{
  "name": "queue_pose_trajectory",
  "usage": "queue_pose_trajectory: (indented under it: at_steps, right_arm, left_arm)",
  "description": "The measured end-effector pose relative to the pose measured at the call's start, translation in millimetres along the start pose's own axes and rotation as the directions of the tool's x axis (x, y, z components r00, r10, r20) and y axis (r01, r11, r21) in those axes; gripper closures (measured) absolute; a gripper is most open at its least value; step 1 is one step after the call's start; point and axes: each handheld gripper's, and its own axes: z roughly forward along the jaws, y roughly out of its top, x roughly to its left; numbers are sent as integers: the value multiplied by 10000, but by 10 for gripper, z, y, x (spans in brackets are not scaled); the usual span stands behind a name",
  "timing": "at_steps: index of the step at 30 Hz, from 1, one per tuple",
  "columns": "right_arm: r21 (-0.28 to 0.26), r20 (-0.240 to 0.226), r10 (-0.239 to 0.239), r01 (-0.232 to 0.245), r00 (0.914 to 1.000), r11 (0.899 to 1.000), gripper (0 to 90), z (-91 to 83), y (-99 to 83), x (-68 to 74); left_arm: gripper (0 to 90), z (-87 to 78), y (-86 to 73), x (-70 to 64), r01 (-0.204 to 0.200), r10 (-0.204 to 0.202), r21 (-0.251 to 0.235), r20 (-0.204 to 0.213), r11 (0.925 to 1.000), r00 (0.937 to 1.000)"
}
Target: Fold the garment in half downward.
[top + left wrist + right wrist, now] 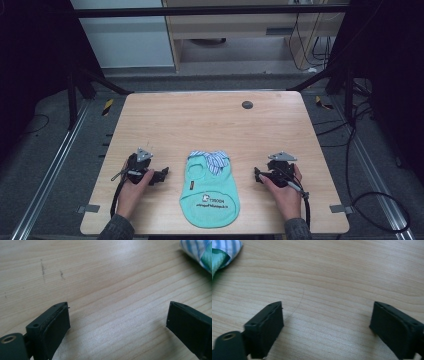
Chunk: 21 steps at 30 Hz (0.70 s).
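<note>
Now we hold both grippers wide apart, empty — small green pet shirt (210,187) between left gripper (161,176) and right gripper (258,175), long axis toward us, about equally near.

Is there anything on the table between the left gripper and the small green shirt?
No. In the high view, bare wood separates the left gripper from the green shirt. The left gripper view shows the same bare table before the shirt's striped collar.
</note>
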Motion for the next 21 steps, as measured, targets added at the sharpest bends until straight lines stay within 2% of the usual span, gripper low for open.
queue_pose_trajectory:
  at_steps: [1, 4, 5, 8, 10, 11, 12, 14, 15, 16, 17, 18, 19, 21]
  right_arm:
    - [-166, -173, -58, 55, 9998, 9998, 195, -8, 4, 23]
    - [-146, -228, -181, 177, 9996, 9997, 207, -4, 14, 62]
    - [-261, -225, -453, 447, 9987, 9987, 245, -21, 24, 138]
    - [-408, -291, -710, 698, 9970, 9967, 297, -57, 31, 238]
    - [-444, -354, -853, 837, 9957, 9955, 308, -66, 33, 270]
    - [-532, -555, -1052, 1022, 9929, 9933, 368, -82, 51, 339]
    - [-553, -664, -1078, 1042, 9919, 9930, 387, -89, 63, 362]
    - [-655, -946, -1160, 1101, 9887, 9918, 444, -91, 101, 423]
    - [-655, -946, -1160, 1101, 9887, 9918, 444, -91, 101, 423]
    - [-719, -1102, -1297, 1222, 9854, 9899, 470, -87, 127, 458]
    - [-845, -1406, -1552, 1443, 9778, 9859, 543, -68, 213, 536]
    - [-845, -1406, -1552, 1443, 9778, 9859, 543, -68, 213, 536]
    - [-825, -1615, -1912, 1798, 9682, 9802, 591, -15, 313, 600]
    - [-757, -1881, -2172, 2063, 9578, 9755, 654, 61, 421, 656]
  left_arm:
    - [45, -28, 23, -17, 9, -7, -123, 94, 9999, 10000]
    - [45, -68, 45, -39, -96, 99, -191, 165, 9998, 9998]
    - [45, -111, 59, -64, -130, 139, -371, 247, 9992, 9996]
    - [48, -138, 76, -86, -207, 224, -428, 400, 9989, 9989]
    - [74, -141, 85, -98, -147, 168, -486, 442, 9987, 9989]
    - [90, -156, 103, -129, -259, 281, -500, 430, 9984, 9987]
    - [99, -163, 108, -147, -252, 278, -540, 479, 9982, 9985]
    - [131, -165, 133, -175, -170, 221, -574, 881, 9982, 9959]
    - [156, -165, 133, -175, -170, 221, -574, 881, 9982, 9959]
    - [156, -156, 169, -202, -268, 322, -546, 1003, 9981, 9944]
    - [219, -141, 226, -224, -548, 598, -484, 1069, 9973, 9925]
    - [243, -141, 226, -224, -548, 598, -484, 1069, 9973, 9925]
    - [266, -101, 321, -236, -554, 603, -423, 1247, 9976, 9904]
    - [348, -20, 436, -230, -286, 353, -431, 1651, 9987, 9856]
